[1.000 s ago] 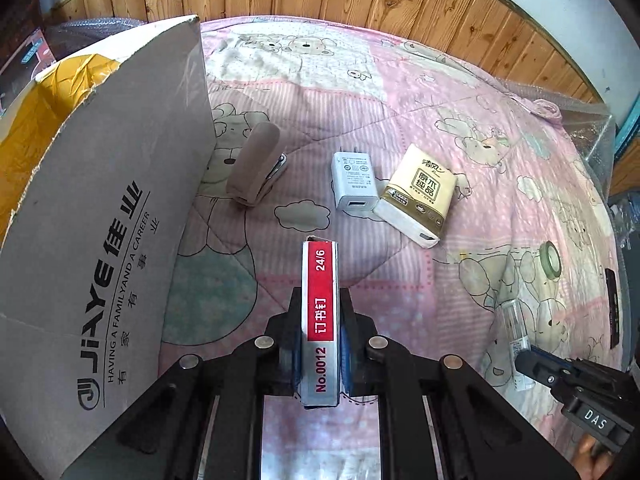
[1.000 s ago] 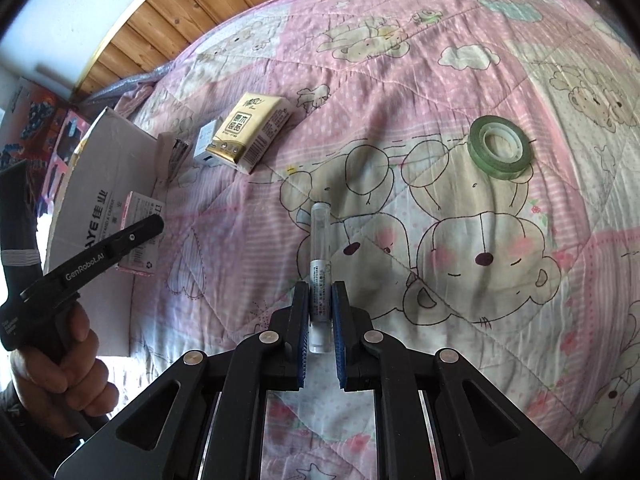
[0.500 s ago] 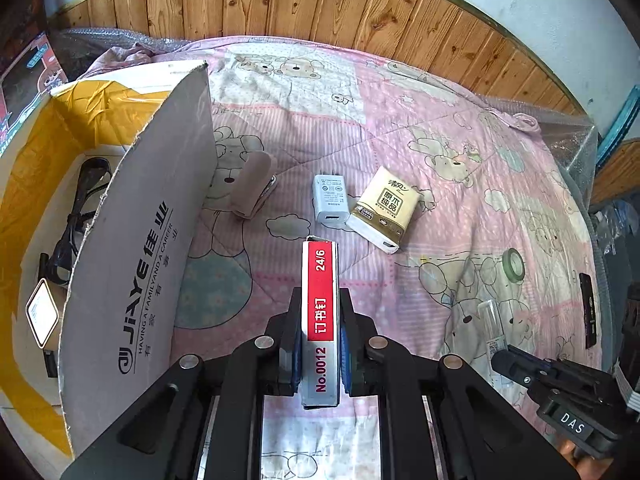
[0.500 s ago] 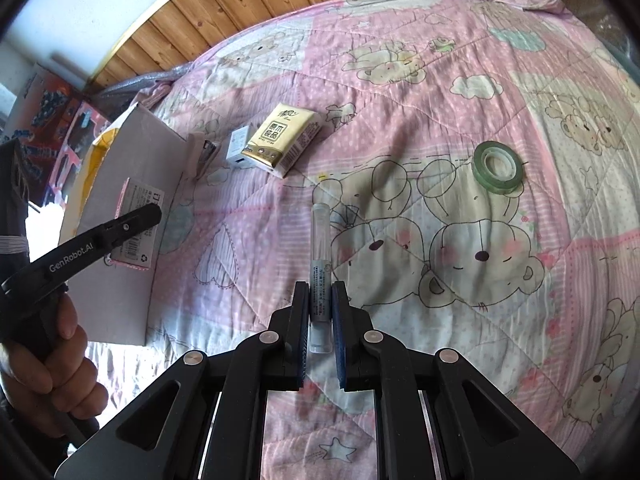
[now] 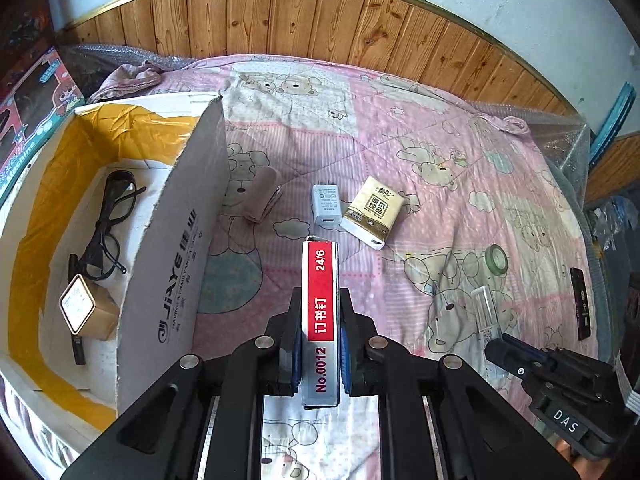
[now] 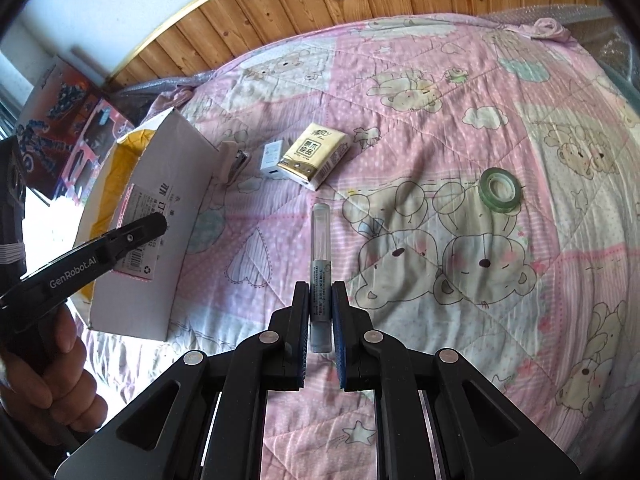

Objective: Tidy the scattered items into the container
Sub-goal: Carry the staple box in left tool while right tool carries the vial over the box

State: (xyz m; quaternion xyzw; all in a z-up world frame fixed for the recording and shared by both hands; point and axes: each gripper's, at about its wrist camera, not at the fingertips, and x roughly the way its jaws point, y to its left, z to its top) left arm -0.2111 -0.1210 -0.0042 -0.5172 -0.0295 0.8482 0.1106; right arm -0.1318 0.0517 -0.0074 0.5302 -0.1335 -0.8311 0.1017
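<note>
My left gripper (image 5: 320, 354) is pinched tight on a slim staple box (image 5: 320, 320); both blue pads press its sides and the box sticks out forward between them. Its red label reads "No.0012", "24/6" and Chinese characters for staples. My right gripper (image 6: 321, 322) is closed on a clear tube (image 6: 320, 264), gripping the grey labelled lower half; the transparent upper end points away toward 12 o'clock. The print on that label is too small to read.

In the left view, the open cardboard box (image 5: 176, 264) stands at 9 o'clock of my left gripper, its near wall printed "JiAYE" with "HAVING A FAMILY AND A CAREER". Inside it lie black glasses (image 5: 116, 204) and a small gold-edged box (image 5: 80, 312). The box's yellow-taped interior is just beside the staple box, to its left.

Out on the pink bear quilt (image 5: 440, 160), at 12 o'clock, sit a white charger (image 5: 326, 204) and a tissue pack (image 5: 372, 212) touching each other, with a beige stapler (image 5: 262, 194) at 11 o'clock close to the carton wall. A green tape roll (image 6: 501, 190) lies at 2 o'clock of my right gripper, well apart. My left hand (image 6: 48, 376) shows at 8 o'clock there, around a handle marked "GenRobot.AI".
</note>
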